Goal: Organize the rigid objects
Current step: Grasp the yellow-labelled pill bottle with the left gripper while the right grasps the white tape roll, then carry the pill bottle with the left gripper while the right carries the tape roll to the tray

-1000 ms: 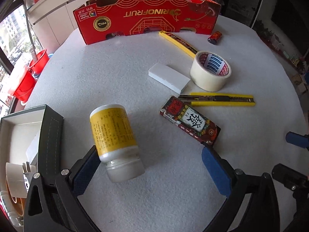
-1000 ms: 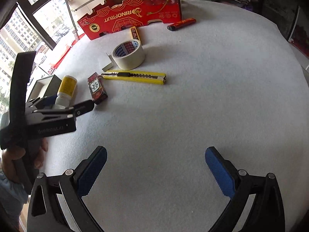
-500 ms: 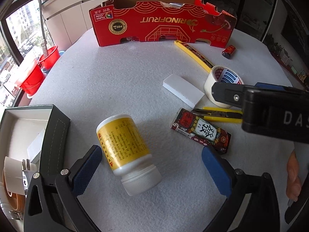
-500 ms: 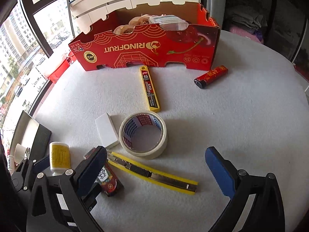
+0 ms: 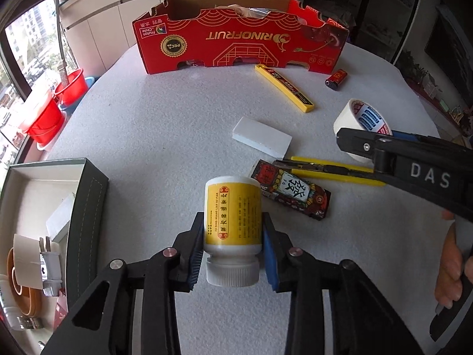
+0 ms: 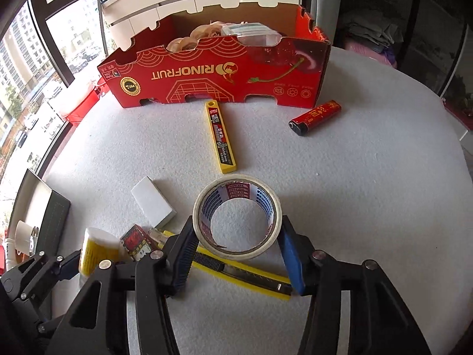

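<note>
A white bottle with a yellow label (image 5: pixel 233 207) lies cap toward the camera, and my left gripper (image 5: pixel 232 219) is shut on its body, both blue pads against the label. The same bottle (image 6: pixel 94 251) shows at the lower left of the right wrist view. A roll of cream tape (image 6: pixel 233 251) lies flat on the white table. My right gripper (image 6: pixel 236 224) straddles it with jaws closing, and both pads touch the roll's outer sides. A yellow utility knife (image 6: pixel 242 275) lies just under the roll's near edge.
A red cardboard box (image 6: pixel 221 74) with items inside stands at the back. A yellow blade case (image 6: pixel 220 136), a red lighter (image 6: pixel 314 117), a white block (image 6: pixel 153 204) and a small red pack (image 5: pixel 292 192) lie around. An open dark box (image 5: pixel 85 207) sits at the left edge.
My left jaws have closed on the bottle, which now lies straight between them. My right gripper has come forward over the tape roll and its jaws have narrowed onto it.
</note>
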`<action>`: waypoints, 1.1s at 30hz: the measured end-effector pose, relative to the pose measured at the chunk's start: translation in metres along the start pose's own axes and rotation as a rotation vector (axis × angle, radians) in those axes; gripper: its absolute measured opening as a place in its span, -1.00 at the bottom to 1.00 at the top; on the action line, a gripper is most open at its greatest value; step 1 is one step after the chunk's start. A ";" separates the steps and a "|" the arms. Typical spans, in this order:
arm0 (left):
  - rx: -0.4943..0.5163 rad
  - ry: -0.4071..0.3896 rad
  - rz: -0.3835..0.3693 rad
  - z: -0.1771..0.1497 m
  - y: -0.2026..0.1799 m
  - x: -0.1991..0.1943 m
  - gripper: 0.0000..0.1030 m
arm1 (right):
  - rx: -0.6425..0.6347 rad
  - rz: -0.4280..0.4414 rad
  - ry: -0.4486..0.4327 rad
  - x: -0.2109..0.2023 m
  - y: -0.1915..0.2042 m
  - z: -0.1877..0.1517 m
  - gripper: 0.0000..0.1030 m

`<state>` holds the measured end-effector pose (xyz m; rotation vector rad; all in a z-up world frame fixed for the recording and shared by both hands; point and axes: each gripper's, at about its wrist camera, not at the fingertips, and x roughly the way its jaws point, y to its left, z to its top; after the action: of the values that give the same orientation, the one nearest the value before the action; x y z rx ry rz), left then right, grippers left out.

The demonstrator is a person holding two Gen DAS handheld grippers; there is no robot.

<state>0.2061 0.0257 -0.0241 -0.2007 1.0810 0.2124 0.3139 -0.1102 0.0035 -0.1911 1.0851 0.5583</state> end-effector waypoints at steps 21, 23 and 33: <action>-0.010 -0.062 -0.017 -0.106 -0.031 -0.097 -0.26 | -0.042 0.068 0.015 -0.113 0.016 -0.122 0.05; -0.016 -0.068 -0.023 -0.117 -0.030 -0.104 -0.26 | -0.045 0.058 0.021 -0.118 0.017 -0.132 0.05; -0.024 -0.083 -0.026 -0.165 -0.027 -0.118 -0.26 | -0.038 0.069 0.063 -0.129 0.032 -0.179 0.05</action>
<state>0.0201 -0.0526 0.0070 -0.2255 0.9937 0.2089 0.1126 -0.2004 0.0365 -0.2058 1.1460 0.6381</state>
